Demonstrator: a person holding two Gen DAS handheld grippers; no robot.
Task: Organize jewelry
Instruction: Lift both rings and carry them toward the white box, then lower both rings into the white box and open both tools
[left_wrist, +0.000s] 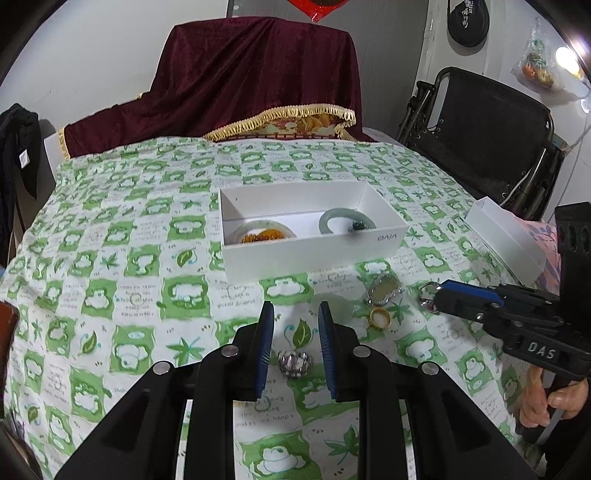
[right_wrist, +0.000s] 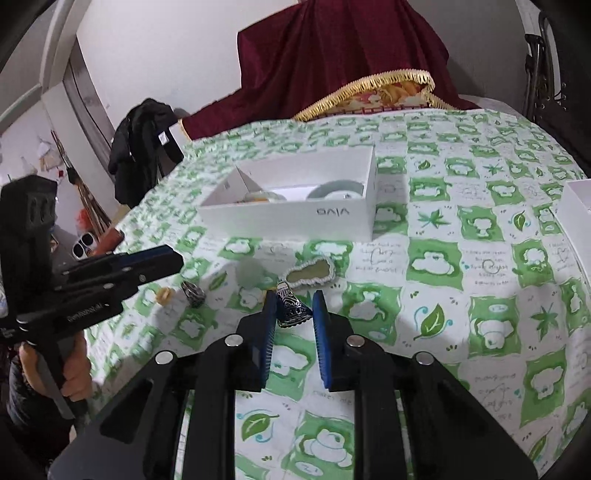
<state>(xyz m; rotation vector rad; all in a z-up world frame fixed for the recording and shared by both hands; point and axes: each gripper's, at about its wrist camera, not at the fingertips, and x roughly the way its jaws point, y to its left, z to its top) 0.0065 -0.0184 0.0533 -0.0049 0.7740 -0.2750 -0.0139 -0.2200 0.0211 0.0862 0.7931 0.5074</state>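
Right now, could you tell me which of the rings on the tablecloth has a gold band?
The small gold ring, lying flat beside the silver-framed pendant. The two other rings are dark patterned silver: one between the left tool's fingers, one at the right tool.

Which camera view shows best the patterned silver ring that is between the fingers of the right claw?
The right wrist view shows the patterned silver ring best: it is close, between the fingers of the right claw, with its dark engraving visible. The left wrist view shows only a small shiny part at that claw's tips.
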